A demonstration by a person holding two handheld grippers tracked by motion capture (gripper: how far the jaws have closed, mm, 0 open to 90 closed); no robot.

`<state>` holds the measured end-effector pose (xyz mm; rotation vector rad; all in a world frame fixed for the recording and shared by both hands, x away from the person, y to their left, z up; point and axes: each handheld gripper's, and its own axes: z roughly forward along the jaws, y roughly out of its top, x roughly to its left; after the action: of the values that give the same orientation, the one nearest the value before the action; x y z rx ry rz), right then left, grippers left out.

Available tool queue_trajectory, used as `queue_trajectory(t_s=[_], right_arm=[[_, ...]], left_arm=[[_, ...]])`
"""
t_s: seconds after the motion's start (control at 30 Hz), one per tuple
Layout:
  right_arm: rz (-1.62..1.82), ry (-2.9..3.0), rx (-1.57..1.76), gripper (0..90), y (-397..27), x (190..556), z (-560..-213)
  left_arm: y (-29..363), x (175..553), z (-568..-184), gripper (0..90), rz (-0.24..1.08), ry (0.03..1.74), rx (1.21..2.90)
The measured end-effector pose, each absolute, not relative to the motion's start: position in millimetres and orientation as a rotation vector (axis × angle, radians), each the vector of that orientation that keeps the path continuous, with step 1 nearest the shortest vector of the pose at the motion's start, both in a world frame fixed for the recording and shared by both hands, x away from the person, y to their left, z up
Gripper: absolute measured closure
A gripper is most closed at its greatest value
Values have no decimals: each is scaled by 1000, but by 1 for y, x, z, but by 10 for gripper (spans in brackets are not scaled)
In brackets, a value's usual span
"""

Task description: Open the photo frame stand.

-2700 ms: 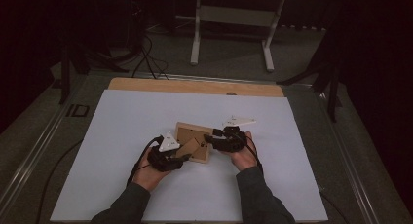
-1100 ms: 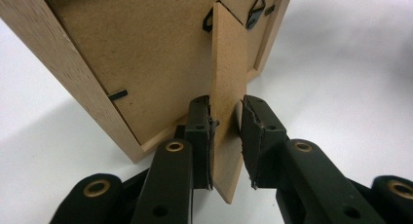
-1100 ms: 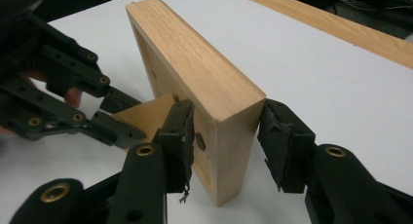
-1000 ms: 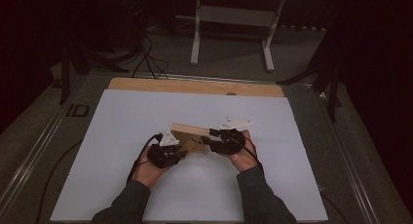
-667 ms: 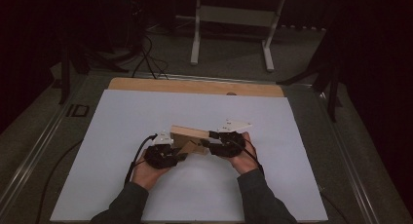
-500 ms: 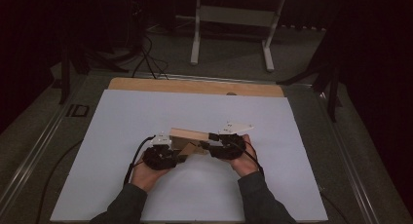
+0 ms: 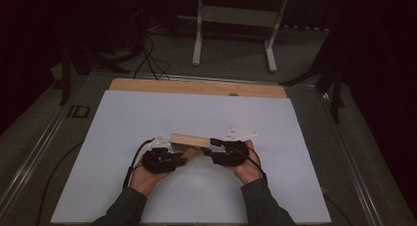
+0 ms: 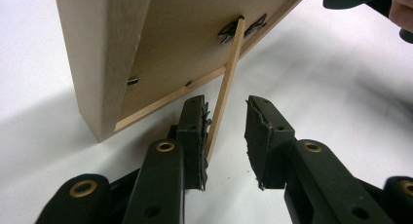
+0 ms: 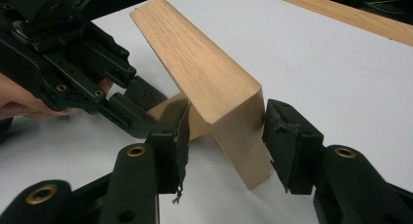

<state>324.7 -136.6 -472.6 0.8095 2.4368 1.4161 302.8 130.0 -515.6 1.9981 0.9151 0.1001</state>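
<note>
**Near the front edge of the white worktop, a wooden frame stands between two grippers**

Near the worktop's front edge, midway along it, the left gripper [image 7: 183,158] and right gripper [image 7: 209,150] meet at a wooden picture frame [image 7: 189,139] standing on its lower edge. In the left gripper view, the frame's thin prop leg [image 8: 225,83] runs between the jaws, lying against one pad while the other pad stands clear, so the jaws are parted and do not pinch it. In the right gripper view, the frame's end [image 9: 229,112] sits between the jaws with a gap at each pad; these jaws have just been opening and hold nothing.

Compared with the oldest frame, the picture frame no longer lies tilted with its back showing; it now stands upright, and both hands have drawn slightly toward the front edge.

The white sheet [image 7: 147,113] covers the worktop; a bare wooden strip [image 7: 196,87] runs along its far edge. Beyond it, a white stand [image 7: 233,19] and floor cables [image 7: 147,54] sit in the dark. Nothing crowds the frame.
</note>
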Motion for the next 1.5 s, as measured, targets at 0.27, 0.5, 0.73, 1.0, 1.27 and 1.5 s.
queue_trajectory(t_s=[0.27, 0.5, 0.73, 1.0, 1.27, 1.5], right_arm=[[1415, 2448, 796, 510, -137, 319, -474], [1416, 2452, 787, 500, -137, 317, -475], [1406, 2459, 778, 484, -135, 314, -477], [1389, 2461, 766, 479, -134, 312, -477], [1388, 2461, 761, 484, -136, 310, -476], [1387, 2454, 758, 483, -138, 310, -475]], left_arm=[[131, 299, -516, 689, 103, 911, 2010], [132, 296, -516, 687, 110, 907, 2021], [134, 293, -515, 687, 99, 914, 2019], [134, 291, -516, 681, 111, 913, 2031], [134, 289, -515, 651, 118, 909, 2031], [136, 287, -512, 642, 130, 903, 2026]])
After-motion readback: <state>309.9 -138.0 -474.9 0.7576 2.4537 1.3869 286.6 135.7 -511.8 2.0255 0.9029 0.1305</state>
